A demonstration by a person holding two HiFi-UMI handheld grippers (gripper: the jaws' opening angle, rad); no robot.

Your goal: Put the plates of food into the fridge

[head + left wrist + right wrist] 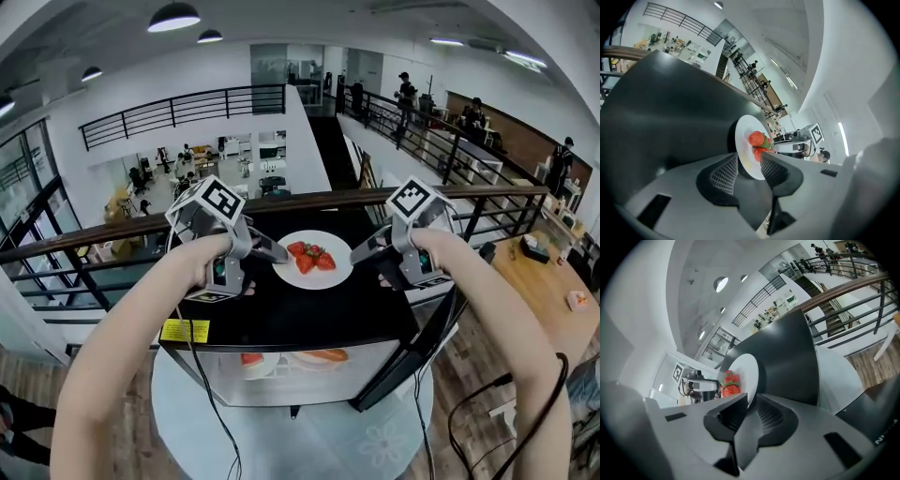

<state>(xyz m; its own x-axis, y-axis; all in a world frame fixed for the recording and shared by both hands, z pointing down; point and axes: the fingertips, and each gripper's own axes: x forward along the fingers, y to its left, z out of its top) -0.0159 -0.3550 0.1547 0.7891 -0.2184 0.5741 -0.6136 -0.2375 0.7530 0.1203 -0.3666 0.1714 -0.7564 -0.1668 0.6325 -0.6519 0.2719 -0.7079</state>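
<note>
A white plate of strawberries lies on the black top of a small fridge. My left gripper is at the plate's left rim and my right gripper at its right rim. In the left gripper view the left gripper is open, with the plate rim between the jaws and a dark gap beside one pad. In the right gripper view the right gripper has the plate rim in a narrower gap and looks open. Inside the fridge sit other plates of food.
The fridge door hangs open at the front right. A yellow label is on the fridge's left front corner. A dark railing runs behind the fridge, above a drop to a lower floor. A round white mat lies under the fridge.
</note>
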